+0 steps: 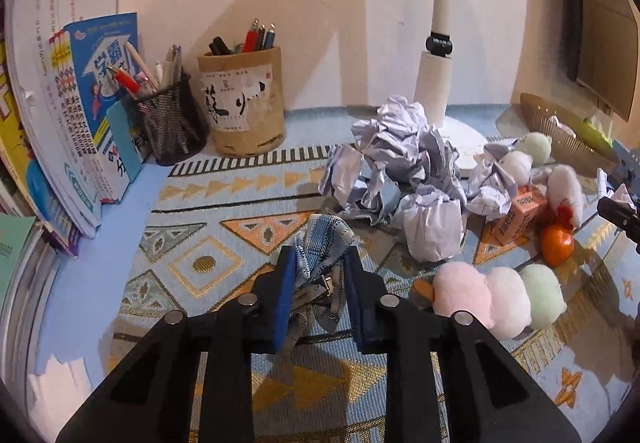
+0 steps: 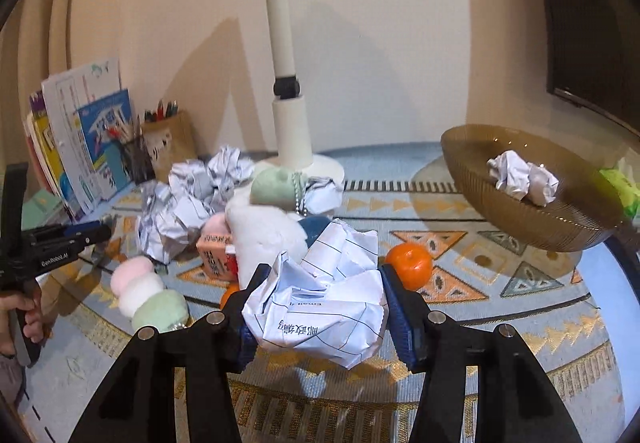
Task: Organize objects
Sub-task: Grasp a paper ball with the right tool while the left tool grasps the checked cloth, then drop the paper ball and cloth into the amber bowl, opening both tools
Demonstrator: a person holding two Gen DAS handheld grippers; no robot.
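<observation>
Patterned mat (image 2: 460, 283) cluttered. R gripper (image 2: 320, 307) clamps paper ball (image 2: 320, 307); L gripper (image 1: 318, 283) pinches plaid cloth (image 1: 320, 239). Carry ball level, release low over amber bowl (image 2: 480, 179), avoid tangerine (image 2: 410, 265).

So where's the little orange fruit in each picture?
Left wrist view: the orange fruit sits at the far right, beside the orange carton, beyond the pastel plush.
Right wrist view: the orange fruit is just right of centre, behind the right claw, which holds a paper ball.
Shared landmark: the white lamp post rises behind the mess in both.
</observation>
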